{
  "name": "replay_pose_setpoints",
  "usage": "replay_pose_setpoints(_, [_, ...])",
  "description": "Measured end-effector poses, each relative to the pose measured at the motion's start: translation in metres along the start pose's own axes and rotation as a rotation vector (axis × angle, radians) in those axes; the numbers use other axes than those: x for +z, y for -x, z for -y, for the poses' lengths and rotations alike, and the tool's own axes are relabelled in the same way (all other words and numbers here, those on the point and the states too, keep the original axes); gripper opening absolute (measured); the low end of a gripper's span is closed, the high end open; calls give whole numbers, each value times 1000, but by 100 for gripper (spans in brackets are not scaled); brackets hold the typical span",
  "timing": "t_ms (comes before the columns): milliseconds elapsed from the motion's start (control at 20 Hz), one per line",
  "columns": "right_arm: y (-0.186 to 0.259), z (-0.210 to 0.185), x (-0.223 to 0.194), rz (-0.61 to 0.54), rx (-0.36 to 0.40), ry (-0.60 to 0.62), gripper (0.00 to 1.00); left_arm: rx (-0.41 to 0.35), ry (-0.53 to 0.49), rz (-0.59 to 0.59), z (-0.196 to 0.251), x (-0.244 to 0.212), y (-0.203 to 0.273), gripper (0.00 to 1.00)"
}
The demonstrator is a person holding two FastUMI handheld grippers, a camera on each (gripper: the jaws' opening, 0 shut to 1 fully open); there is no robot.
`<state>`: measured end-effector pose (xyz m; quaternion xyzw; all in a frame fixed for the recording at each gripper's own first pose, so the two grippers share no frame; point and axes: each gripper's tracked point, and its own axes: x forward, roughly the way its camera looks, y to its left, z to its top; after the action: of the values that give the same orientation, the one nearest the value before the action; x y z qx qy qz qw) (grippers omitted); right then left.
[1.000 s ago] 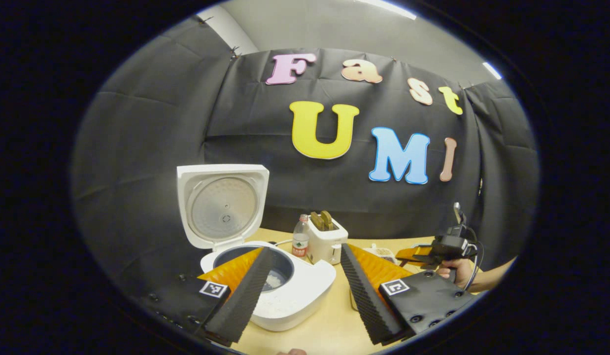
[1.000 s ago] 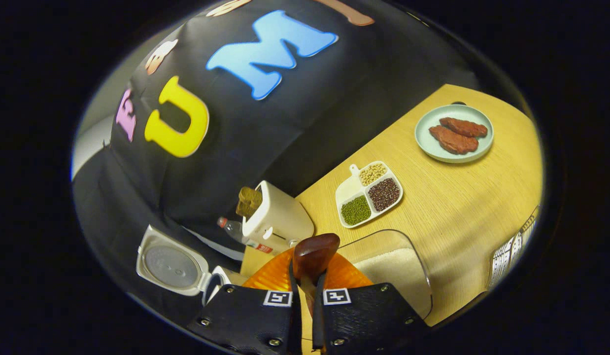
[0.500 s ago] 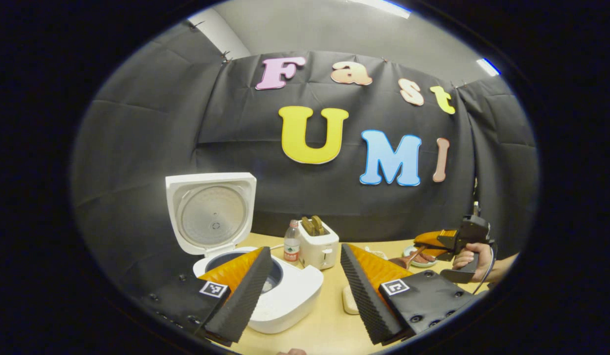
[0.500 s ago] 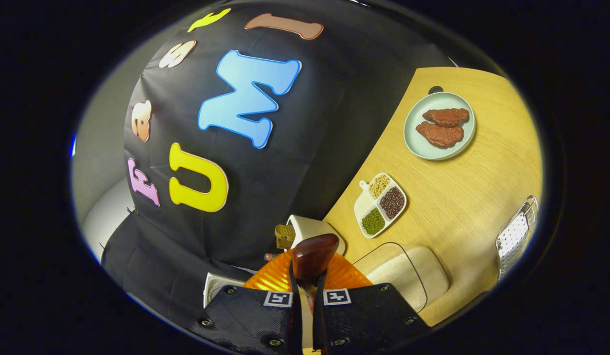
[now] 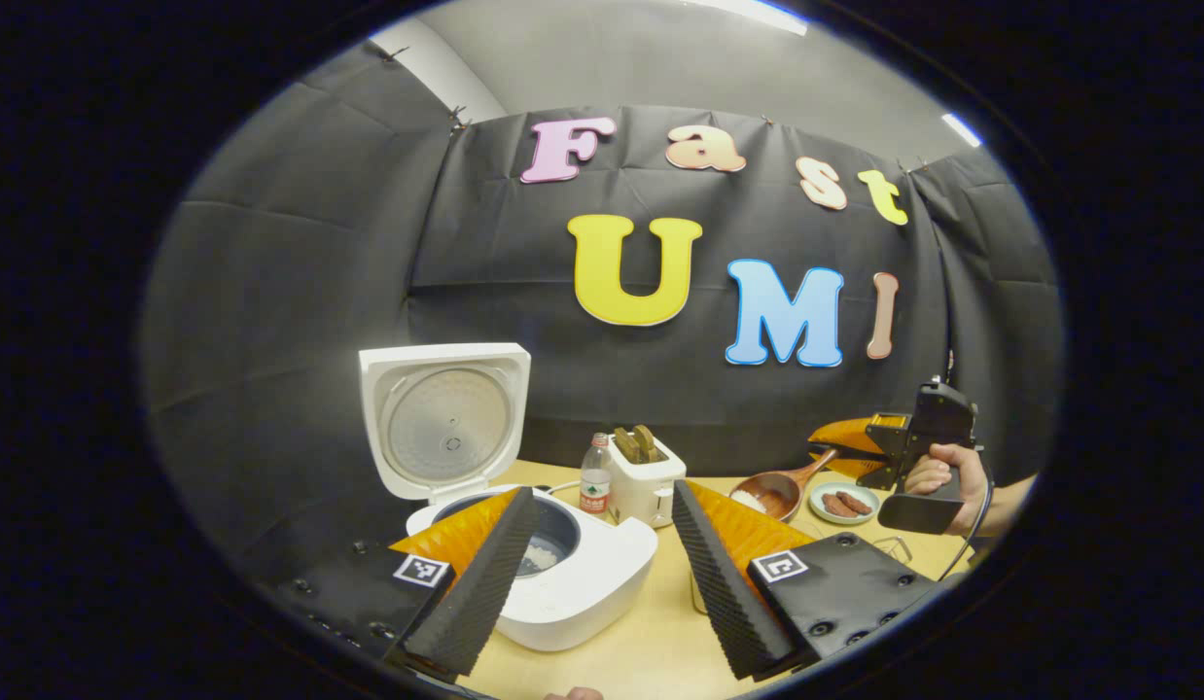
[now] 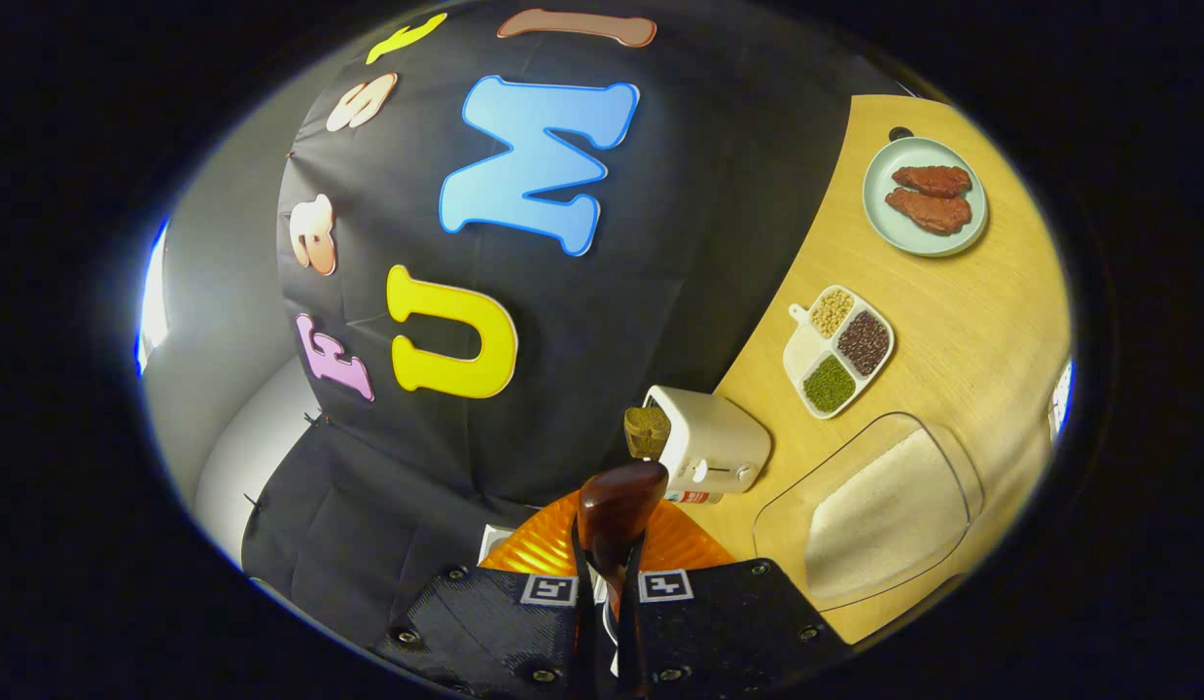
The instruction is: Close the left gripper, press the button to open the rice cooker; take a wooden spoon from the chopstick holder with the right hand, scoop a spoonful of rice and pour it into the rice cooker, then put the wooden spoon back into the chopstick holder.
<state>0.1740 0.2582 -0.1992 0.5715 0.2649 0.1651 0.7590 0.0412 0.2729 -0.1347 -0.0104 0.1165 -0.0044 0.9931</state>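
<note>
The white rice cooker (image 5: 573,574) stands with its lid (image 5: 446,418) raised, and some white rice lies in its inner pot (image 5: 539,556). My left gripper (image 5: 602,574) is open just in front of it, with nothing between the fingers. To the right, a hand holds my right gripper (image 5: 840,449) above the table, shut on the wooden spoon's handle. The spoon's bowl (image 5: 769,494) carries white rice and hangs to the right of the toaster. In the right gripper view the dark wooden spoon (image 6: 617,506) stands up between the shut fingers of that gripper (image 6: 607,569).
A white toaster (image 5: 644,476) with bread and a water bottle (image 5: 594,476) stand behind the cooker. A clear tub of rice (image 6: 879,510), a divided dish of beans (image 6: 840,350) and a plate of meat (image 6: 923,194) sit on the wooden table (image 6: 962,301).
My right gripper has risen and rolled with the spoon. The spoon's bowl, holding rice, has come up into sight beside the toaster. My left gripper stays open by the cooker.
</note>
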Motion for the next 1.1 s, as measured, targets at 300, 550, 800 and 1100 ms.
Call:
replay_pose_setpoints(300, [-33, -38, -32, -62, 47, 40, 8, -3, -21, 8, -28, -7, 8, 97])
replay_pose_setpoints(550, [-68, -63, -64, -117, 69, 80, 9, 8, -36, -15, -50, -20, 16, 99])
replay_pose_setpoints(800, [-112, -75, -103, -201, 79, 137, 8, 20, -13, -37, -61, -37, 22, 97])
replay_pose_setpoints(1100, [-172, -74, -151, -286, 13, 303, 9, 43, -4, -64, -61, -61, 22, 97])
